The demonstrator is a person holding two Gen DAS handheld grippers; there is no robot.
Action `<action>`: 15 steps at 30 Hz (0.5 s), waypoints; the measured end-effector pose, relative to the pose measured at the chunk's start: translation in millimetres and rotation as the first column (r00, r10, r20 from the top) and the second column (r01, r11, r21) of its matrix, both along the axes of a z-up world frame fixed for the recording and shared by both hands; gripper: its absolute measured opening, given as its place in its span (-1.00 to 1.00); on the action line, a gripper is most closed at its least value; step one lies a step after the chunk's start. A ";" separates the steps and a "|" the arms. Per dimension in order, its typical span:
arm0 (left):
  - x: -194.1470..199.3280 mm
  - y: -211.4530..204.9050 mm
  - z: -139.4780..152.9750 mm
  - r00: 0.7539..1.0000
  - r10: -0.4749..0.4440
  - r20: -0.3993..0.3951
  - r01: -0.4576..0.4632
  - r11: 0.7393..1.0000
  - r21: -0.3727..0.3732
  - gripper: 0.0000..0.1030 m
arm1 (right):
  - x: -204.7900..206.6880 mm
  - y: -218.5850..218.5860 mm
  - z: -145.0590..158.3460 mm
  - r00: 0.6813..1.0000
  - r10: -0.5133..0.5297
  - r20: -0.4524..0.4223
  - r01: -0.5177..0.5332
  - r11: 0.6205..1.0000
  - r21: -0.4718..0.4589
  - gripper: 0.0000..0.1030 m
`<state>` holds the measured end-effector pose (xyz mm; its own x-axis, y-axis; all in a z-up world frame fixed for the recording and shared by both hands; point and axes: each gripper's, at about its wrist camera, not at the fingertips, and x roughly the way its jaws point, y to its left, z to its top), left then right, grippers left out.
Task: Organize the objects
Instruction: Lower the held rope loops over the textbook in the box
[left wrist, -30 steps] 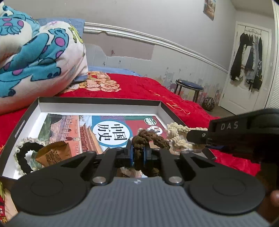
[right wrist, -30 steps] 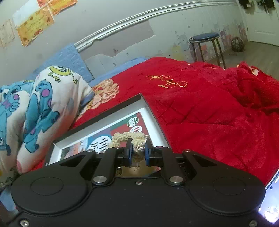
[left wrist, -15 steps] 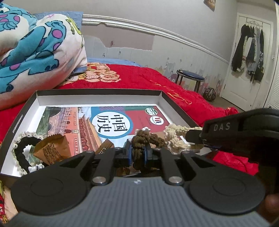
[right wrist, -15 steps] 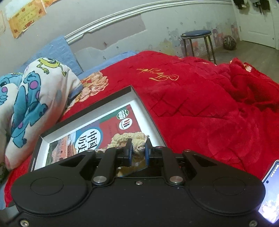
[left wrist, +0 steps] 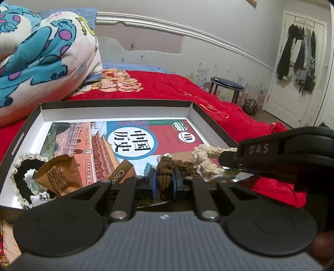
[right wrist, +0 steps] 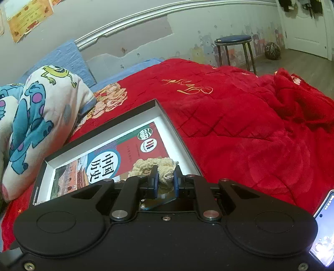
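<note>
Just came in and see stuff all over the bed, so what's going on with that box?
A person is tidying small things into a shallow box on the red bedspread, a gripper in each hand. The left gripper has a brown scrunchie between its jaws, which are opening. The right gripper is shut on a cream scrunchie over the box. A book, a black scrunchie and a snack packet already lie inside.

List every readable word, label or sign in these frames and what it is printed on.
"中国历史": white circle on the book lying in the box.
"DAS": side of the right gripper.
"Choc", cut off: brown packet.
Too small or blurred: the book's two round logos, print on the tan wrapper, box edge lettering, wall posters.
</note>
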<state>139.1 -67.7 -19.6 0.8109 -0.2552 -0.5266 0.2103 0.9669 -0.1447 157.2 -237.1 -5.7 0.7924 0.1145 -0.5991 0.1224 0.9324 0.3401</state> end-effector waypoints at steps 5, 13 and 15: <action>0.2 0.3 -0.2 1.000 0.000 -0.001 0.000 1.000 0.001 -0.50 | 1.6 5.0 -0.3 1.000 0.013 -0.001 -0.013 1.000 -0.006 -0.70; 0.1 -1.1 0.1 1.000 0.017 0.000 -0.017 1.000 0.006 -0.30 | 2.0 9.7 -1.2 1.000 0.029 -0.004 -0.029 1.000 -0.011 -0.67; -0.5 -2.2 0.4 1.000 0.015 0.002 -0.015 1.000 0.012 -0.27 | 2.6 11.3 -0.6 1.000 0.028 -0.002 -0.028 0.999 -0.015 -0.67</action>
<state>138.7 -69.9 -19.2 0.8155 -0.2369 -0.5280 0.1962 0.9715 -0.1328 159.8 -225.8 -6.3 0.7879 0.1280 -0.6023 0.0966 0.9404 0.3262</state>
